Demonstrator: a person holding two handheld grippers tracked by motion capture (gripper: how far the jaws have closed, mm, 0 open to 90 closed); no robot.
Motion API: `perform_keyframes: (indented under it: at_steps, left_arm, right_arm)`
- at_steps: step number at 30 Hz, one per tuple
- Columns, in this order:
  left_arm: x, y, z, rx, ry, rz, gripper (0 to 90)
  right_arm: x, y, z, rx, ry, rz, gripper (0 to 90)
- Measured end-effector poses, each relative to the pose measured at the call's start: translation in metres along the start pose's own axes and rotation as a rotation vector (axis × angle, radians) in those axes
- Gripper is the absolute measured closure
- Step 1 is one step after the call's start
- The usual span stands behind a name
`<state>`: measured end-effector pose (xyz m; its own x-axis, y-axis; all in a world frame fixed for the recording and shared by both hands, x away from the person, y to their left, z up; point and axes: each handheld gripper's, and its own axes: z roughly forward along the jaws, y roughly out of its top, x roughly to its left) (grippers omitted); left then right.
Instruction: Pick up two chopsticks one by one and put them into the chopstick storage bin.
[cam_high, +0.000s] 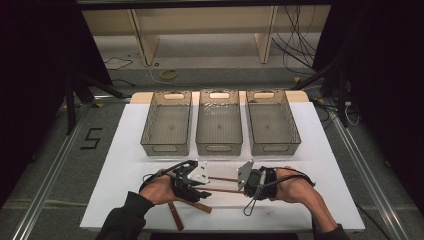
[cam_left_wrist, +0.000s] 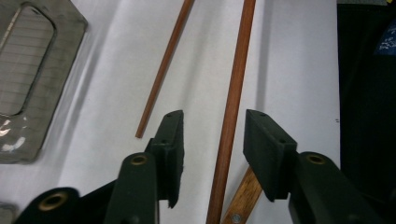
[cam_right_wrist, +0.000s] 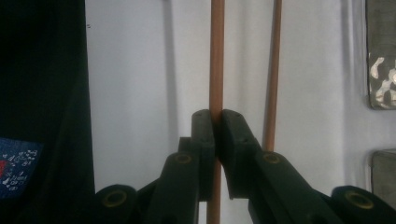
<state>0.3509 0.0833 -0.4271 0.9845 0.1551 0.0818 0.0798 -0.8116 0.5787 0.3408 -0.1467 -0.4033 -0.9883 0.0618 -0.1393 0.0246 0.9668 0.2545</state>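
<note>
Between the left gripper (cam_left_wrist: 212, 140)'s parted pads lies the thick rod (cam_left_wrist: 233, 107); right gripper (cam_right_wrist: 216, 119) clamps it.

A white tabletop (cam_high: 125, 165) stands on grey floor (cam_high: 45, 165) marked "5" (cam_high: 91, 138). Beyond it, wooden shelving (cam_high: 200, 25), loose cables (cam_high: 295, 50), dark curtains (cam_high: 40, 50) either side.

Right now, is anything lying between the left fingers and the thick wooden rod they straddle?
Nothing visible. The thick rod runs through the open gap of the left gripper, with only white table beside it. The thin rod lies outside the fingers.
</note>
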Motion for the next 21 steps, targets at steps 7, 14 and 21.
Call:
perform_keyframes:
  at_steps: [7, 14, 21]
  left_arm:
    - [0.0003, -0.0013, 0.002, 0.017, -0.033, 0.012, 69.6]
    - [-0.002, -0.0008, 0.0024, 0.036, -0.058, 0.046, 80.9]
    - [-0.0061, 0.0009, 0.0012, 0.037, -0.073, 0.081, 84.4]
  right_arm:
    - [0.0001, 0.0004, 0.0018, 0.008, -0.003, -0.021, 84.5]
    - [0.0025, 0.0012, 0.0039, 0.012, -0.003, -0.029, 84.4]
    - [0.002, -0.0009, 0.0027, 0.0, -0.001, -0.043, 80.0]
